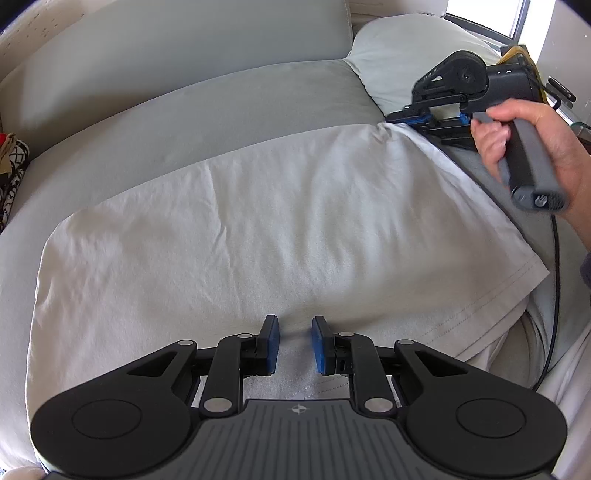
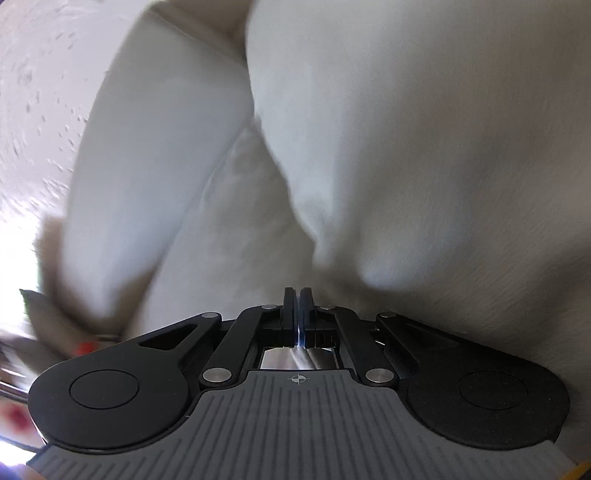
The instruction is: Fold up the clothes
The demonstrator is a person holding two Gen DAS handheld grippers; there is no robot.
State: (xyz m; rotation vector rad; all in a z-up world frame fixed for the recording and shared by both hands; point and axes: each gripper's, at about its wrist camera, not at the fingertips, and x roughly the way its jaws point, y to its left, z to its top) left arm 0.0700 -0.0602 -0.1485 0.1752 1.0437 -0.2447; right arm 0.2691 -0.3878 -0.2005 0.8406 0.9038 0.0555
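A pale grey T-shirt (image 1: 258,229) lies spread flat on a grey sofa seat (image 1: 184,110). My left gripper (image 1: 295,328) hovers at the shirt's near edge. Its blue pads (image 1: 272,343) stand a little apart and the cloth lies flat below the gap. At the far right corner, a hand (image 1: 546,140) holds my right gripper (image 1: 397,119). The shirt's corner rises in a peak to its tips. In the right wrist view the right gripper (image 2: 296,291) has its jaws pressed together against blurred pale cloth (image 2: 424,147).
A light pillow (image 1: 399,55) sits behind the shirt at the back right, below a window (image 1: 480,14). A black-and-white patterned item (image 1: 14,166) lies at the left edge. A dark cable (image 1: 554,295) hangs down on the right, past the shirt's hem.
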